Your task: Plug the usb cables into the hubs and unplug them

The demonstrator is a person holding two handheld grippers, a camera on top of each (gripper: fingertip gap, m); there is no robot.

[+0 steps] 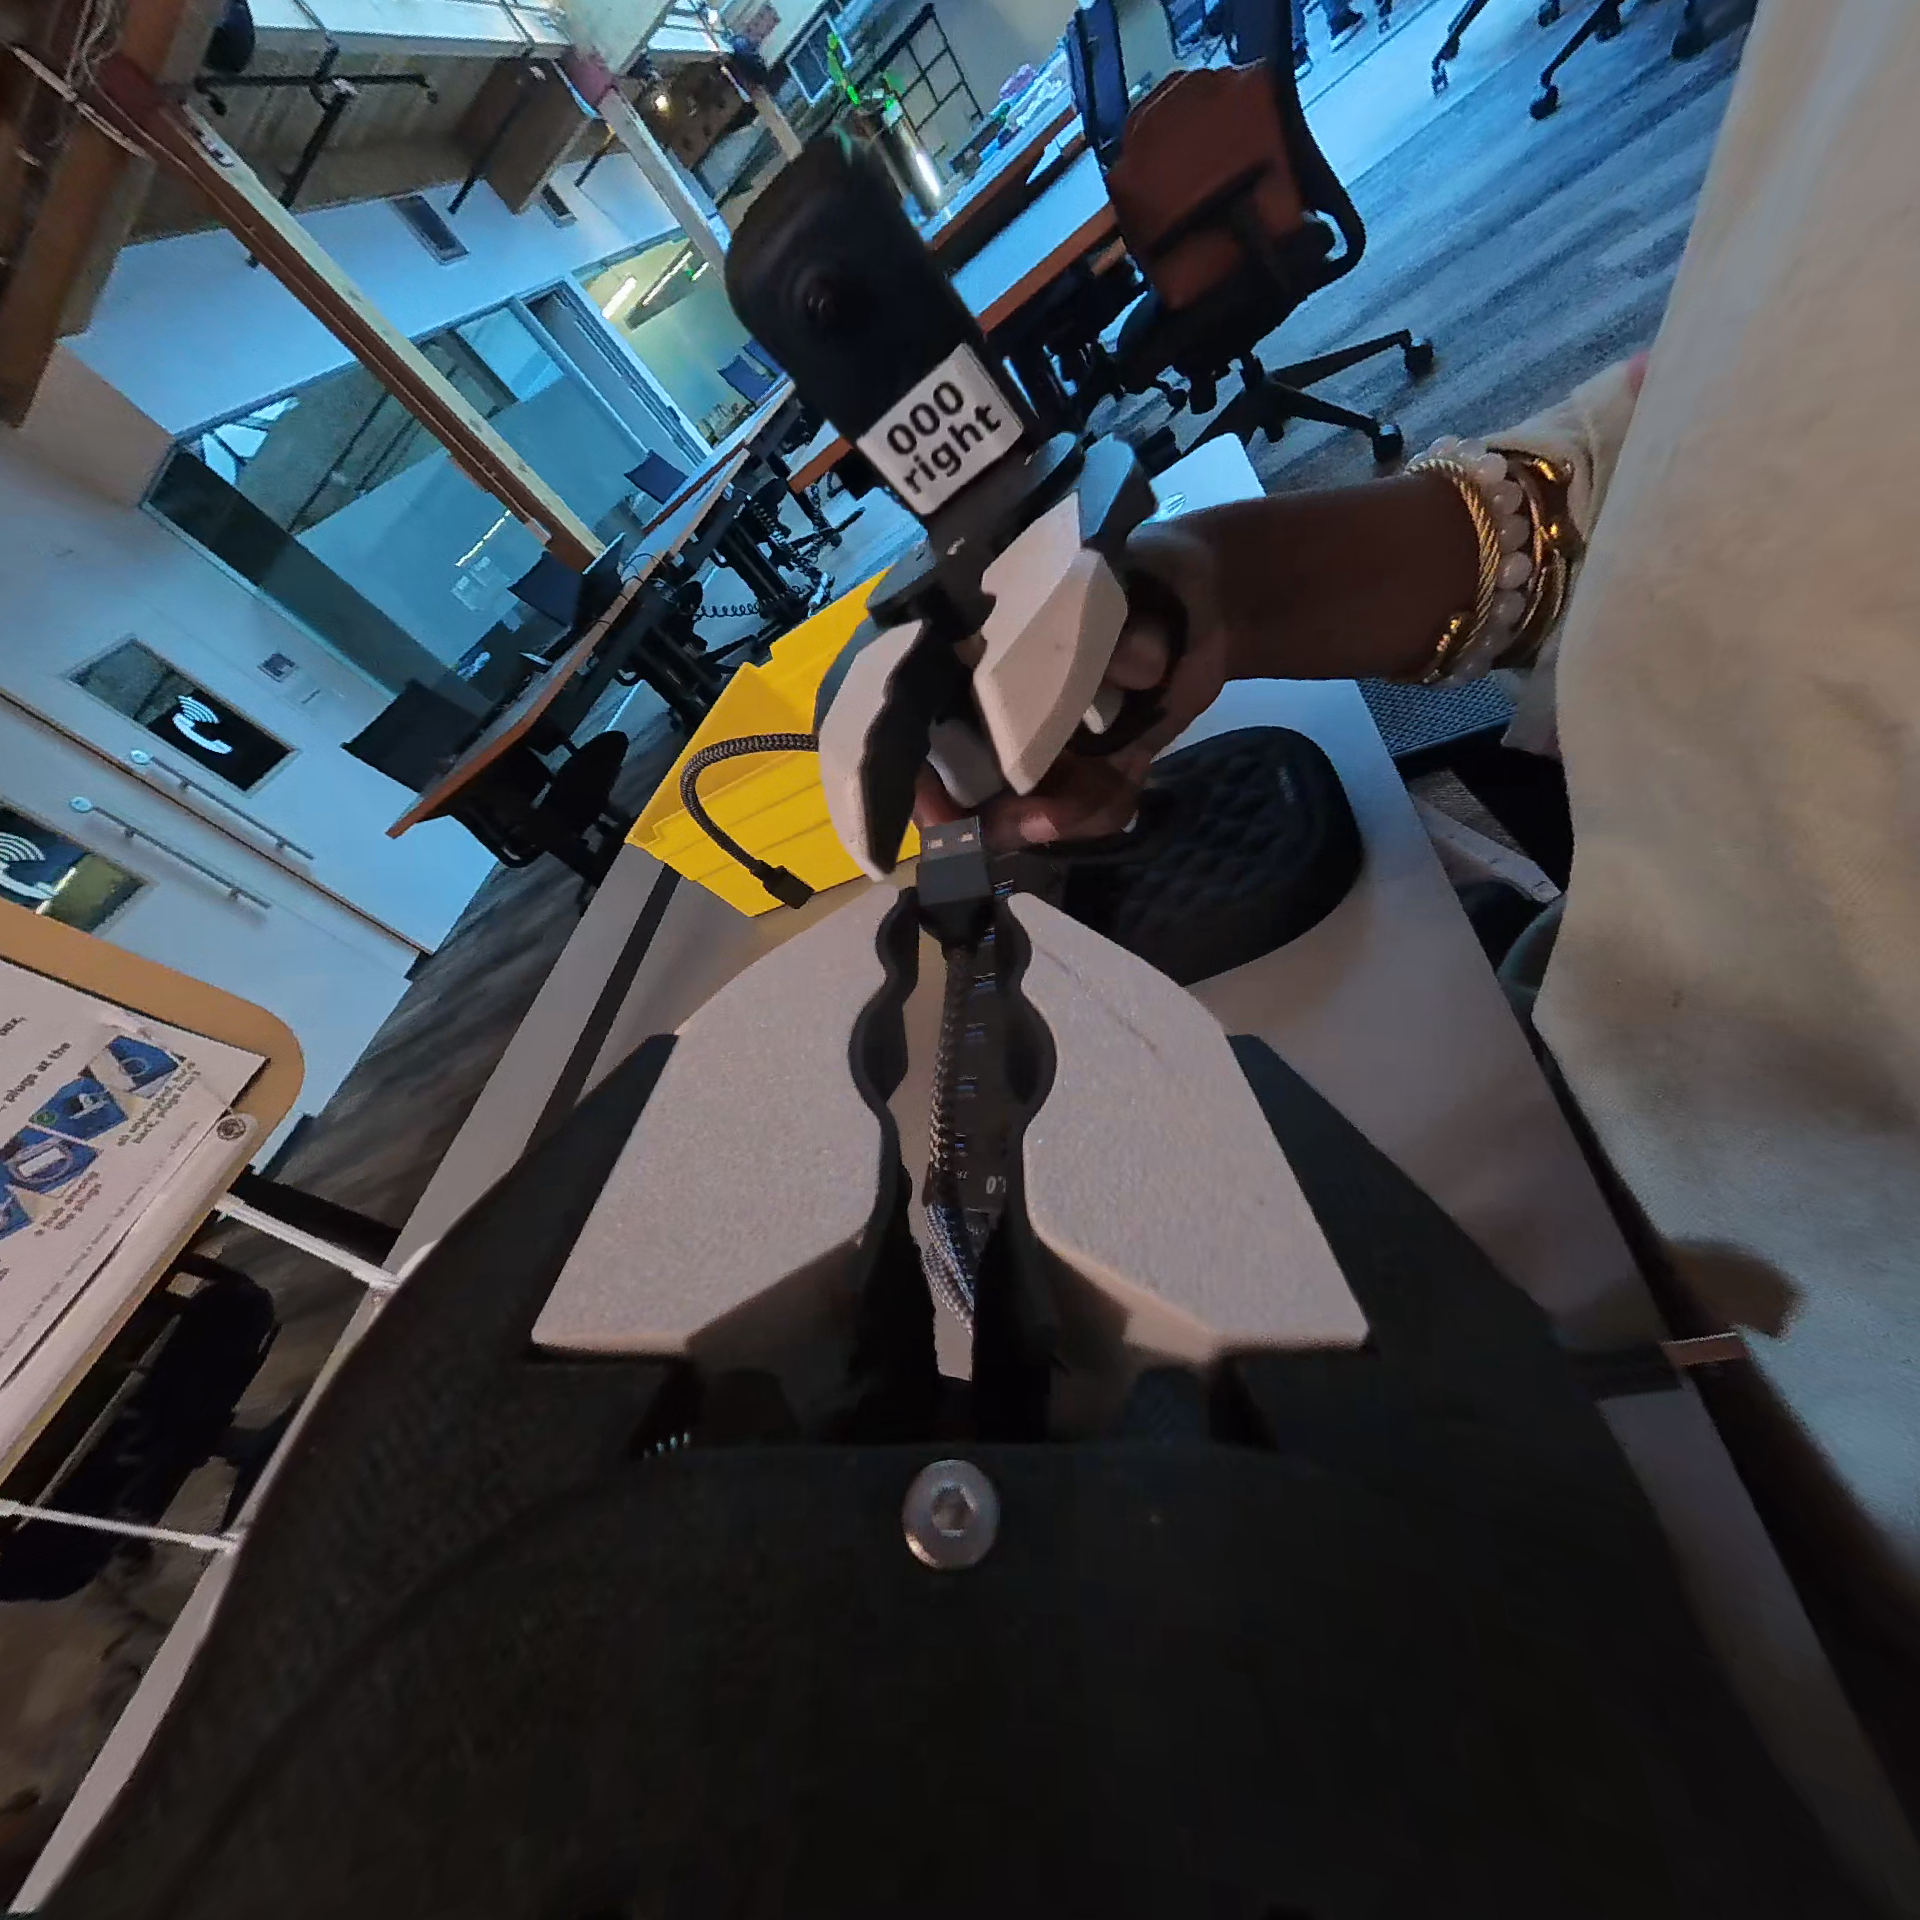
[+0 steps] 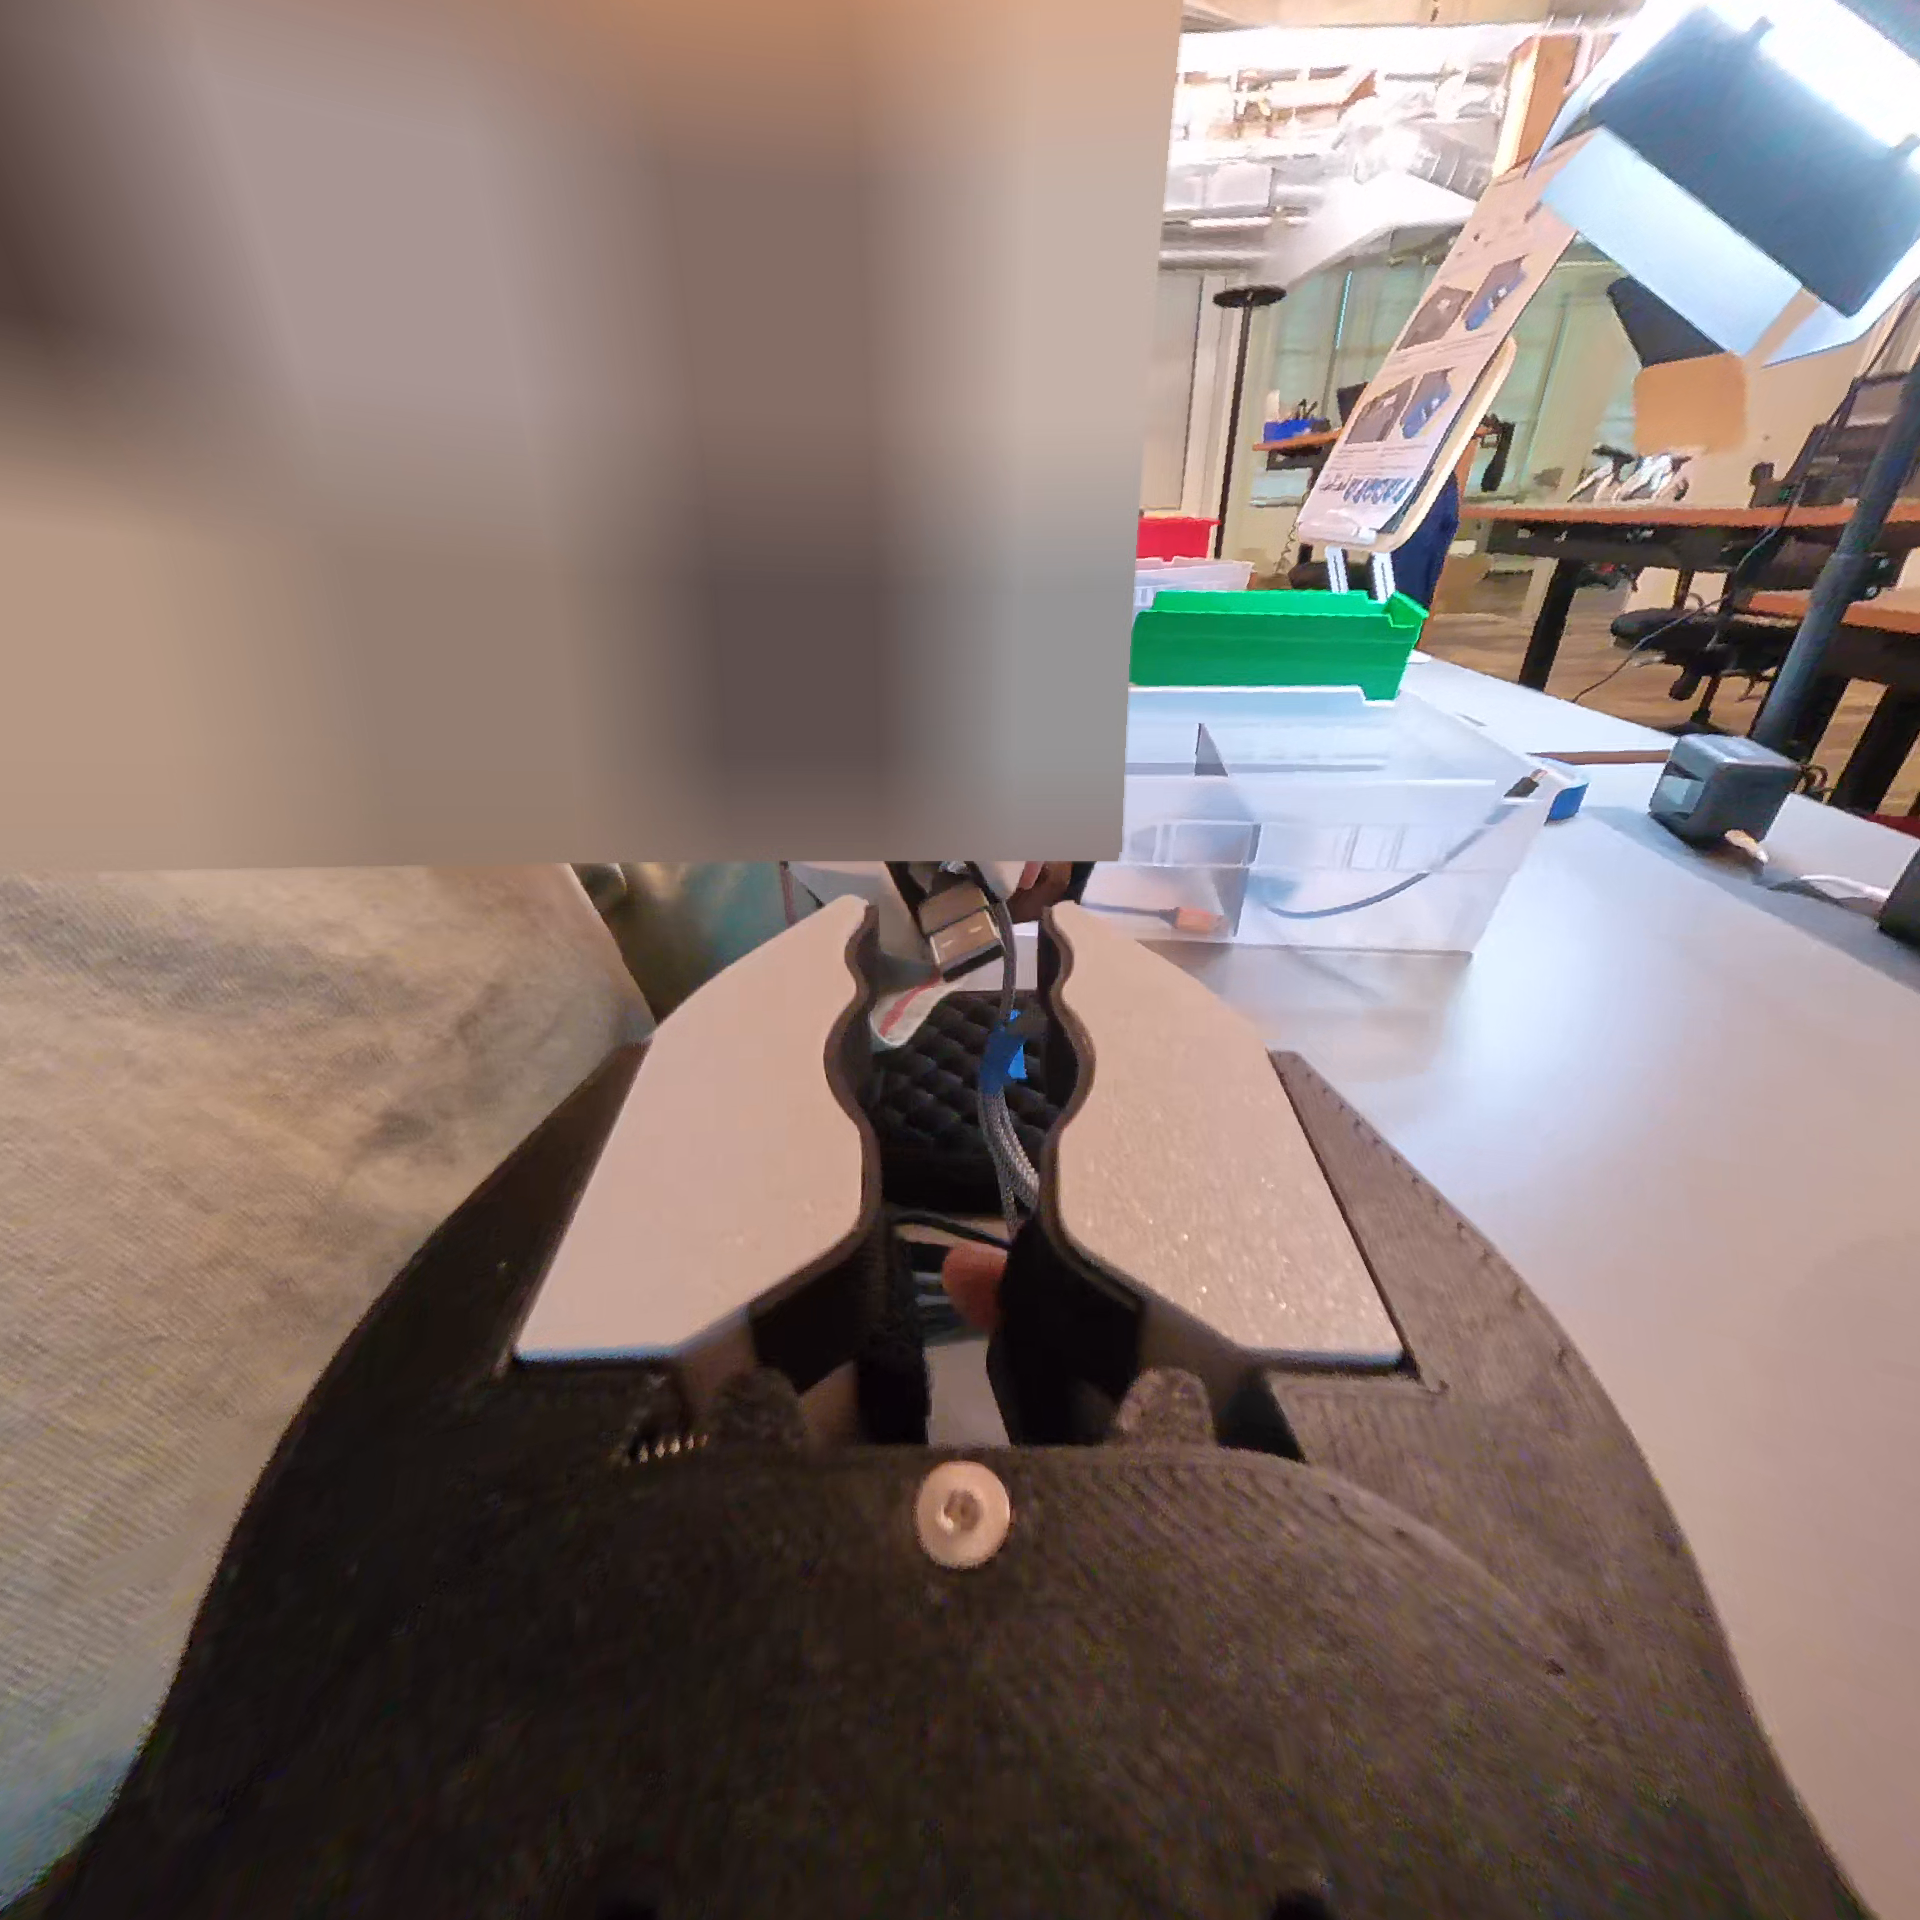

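My left gripper (image 1: 961, 914) is shut on a braided USB cable (image 1: 951, 1101), and its dark USB plug (image 1: 951, 862) sticks out past the tips. A black strip with blue marks (image 1: 987, 1039) lies beside the cable between the fingers; I cannot tell if it is a hub. My right gripper (image 1: 951, 821), held by a hand (image 1: 1299, 603), faces it with jaws apart just above the plug. In the right wrist view the plug (image 2: 961, 940) sits between the tips of the right gripper (image 2: 958, 920). A braided cable with blue tape (image 2: 1003, 1091) runs loosely down the gap.
A second braided cable with a small plug (image 1: 774, 883) hangs before a yellow bin (image 1: 748, 769). A black quilted pouch (image 1: 1226, 852) lies on the grey table (image 2: 1558, 1091). A clear bin (image 2: 1330, 831), green bin (image 2: 1268, 644), grey device (image 2: 1720, 795) and instruction board (image 2: 1423, 416) stand beyond. My two grippers' fingertips are within a few centimetres of each other.
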